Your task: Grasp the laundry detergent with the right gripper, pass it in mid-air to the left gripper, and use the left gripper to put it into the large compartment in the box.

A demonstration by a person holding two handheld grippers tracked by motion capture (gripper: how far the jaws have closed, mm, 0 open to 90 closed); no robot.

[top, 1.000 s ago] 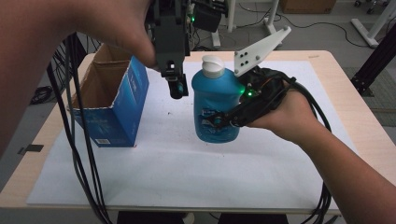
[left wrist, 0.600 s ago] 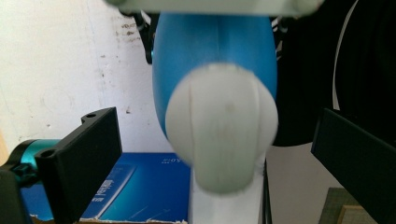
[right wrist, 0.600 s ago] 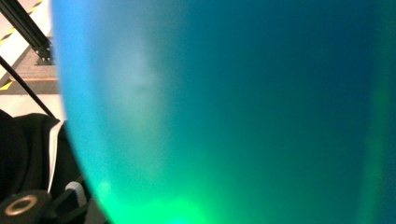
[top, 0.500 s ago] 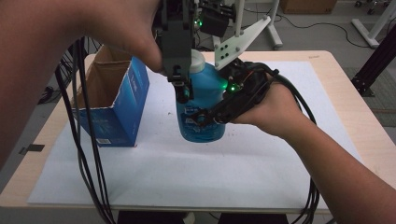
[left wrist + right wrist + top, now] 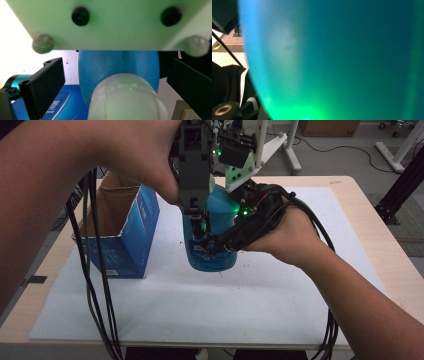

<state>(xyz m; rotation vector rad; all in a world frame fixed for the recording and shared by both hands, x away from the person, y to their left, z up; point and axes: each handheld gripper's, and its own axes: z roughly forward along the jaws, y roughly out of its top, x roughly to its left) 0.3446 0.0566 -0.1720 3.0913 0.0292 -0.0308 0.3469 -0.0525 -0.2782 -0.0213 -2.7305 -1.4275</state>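
Bottle: the blue bottle stood upright on the white sheet of the bench, just beside the open cardboard box, on the box's right in the high view; the right gripper wrapped its side
Bottle and left jaws: in the left gripper view the white cap sat between the two black jaws, nearer the camera than their tips; a clear gap showed on each side, so the left gripper was released and spread around the bottle's top, touching nothing that could be seen
Bottle and right jaws: the right gripper view was pressed against the bottle wall; in the high view the jaws lay against the lower body beside the label; whether they clenched it could not be told
Bottle make: translucent blue plastic, smooth, rounded shoulders, broad body; cap pale, ribbed, round
Box make: brown corrugated inside, glossy blue printed outside, flaps up, rectangular
Sheet: matt white, flat, a few dark specks near the bottle
Plate: the pale three-cornered plate with dark screws hung over the bottle in the left gripper view
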